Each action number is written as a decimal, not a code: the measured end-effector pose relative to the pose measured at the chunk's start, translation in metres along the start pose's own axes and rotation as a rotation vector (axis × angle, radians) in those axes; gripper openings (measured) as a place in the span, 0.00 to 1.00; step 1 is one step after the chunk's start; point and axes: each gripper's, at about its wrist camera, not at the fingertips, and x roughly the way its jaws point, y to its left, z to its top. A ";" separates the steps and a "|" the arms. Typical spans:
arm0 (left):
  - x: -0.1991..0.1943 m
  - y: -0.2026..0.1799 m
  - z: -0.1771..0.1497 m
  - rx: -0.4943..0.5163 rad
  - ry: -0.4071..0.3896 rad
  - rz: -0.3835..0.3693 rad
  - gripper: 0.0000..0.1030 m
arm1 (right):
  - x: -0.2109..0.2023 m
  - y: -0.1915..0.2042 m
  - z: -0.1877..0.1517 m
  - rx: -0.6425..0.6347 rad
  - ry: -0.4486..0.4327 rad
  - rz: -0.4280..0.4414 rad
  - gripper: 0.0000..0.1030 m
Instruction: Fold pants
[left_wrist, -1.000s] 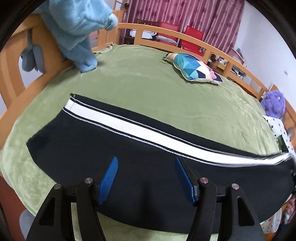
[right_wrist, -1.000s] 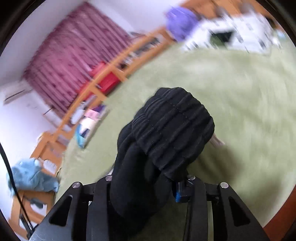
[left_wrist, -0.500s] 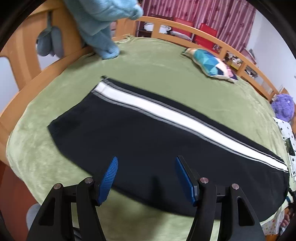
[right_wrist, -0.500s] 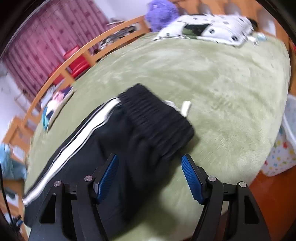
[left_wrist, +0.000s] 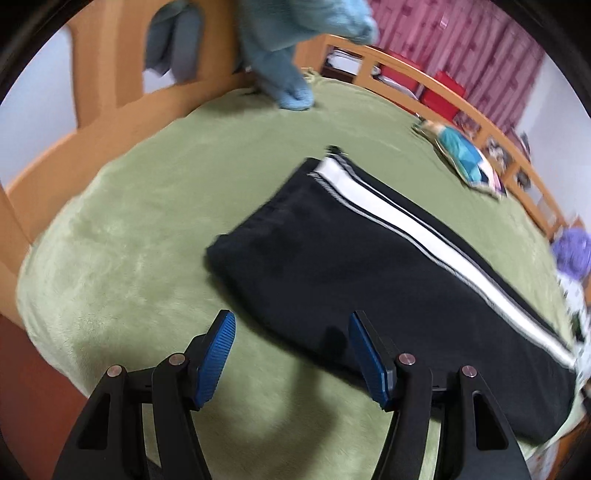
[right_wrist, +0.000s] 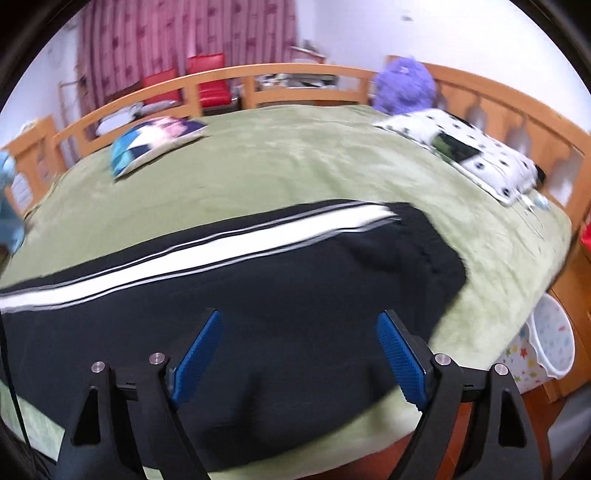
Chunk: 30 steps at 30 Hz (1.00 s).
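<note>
Black pants (left_wrist: 362, 280) with a white side stripe lie flat on the green bed cover (left_wrist: 147, 229), folded lengthwise. In the left wrist view the leg-cuff end is ahead and right of my left gripper (left_wrist: 291, 325), which is open and empty above the bed's near edge. In the right wrist view the pants (right_wrist: 258, 295) stretch across, waistband end at the right. My right gripper (right_wrist: 299, 325) is open and empty, held above the black cloth.
A wooden bed rail (right_wrist: 258, 77) rings the bed. A light blue plush toy (left_wrist: 291, 55) sits at the far left corner. A patterned cushion (right_wrist: 155, 136), a purple plush (right_wrist: 404, 88) and a spotted pillow (right_wrist: 476, 155) lie on the bed. A white patterned bin (right_wrist: 550, 343) stands beside it.
My right gripper has let go of the waistband, which now lies flat, and has opened and drawn back. My left gripper has shifted left toward the cuff end.
</note>
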 end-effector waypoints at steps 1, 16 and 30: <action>0.003 0.004 0.002 -0.016 -0.003 -0.018 0.59 | 0.000 0.013 -0.001 -0.008 0.009 0.013 0.82; 0.048 -0.039 0.097 0.177 -0.027 -0.146 0.57 | 0.006 0.092 -0.021 -0.044 0.095 0.083 0.82; 0.124 -0.049 0.138 0.161 0.068 -0.098 0.33 | 0.038 0.114 -0.021 0.054 0.181 0.142 0.82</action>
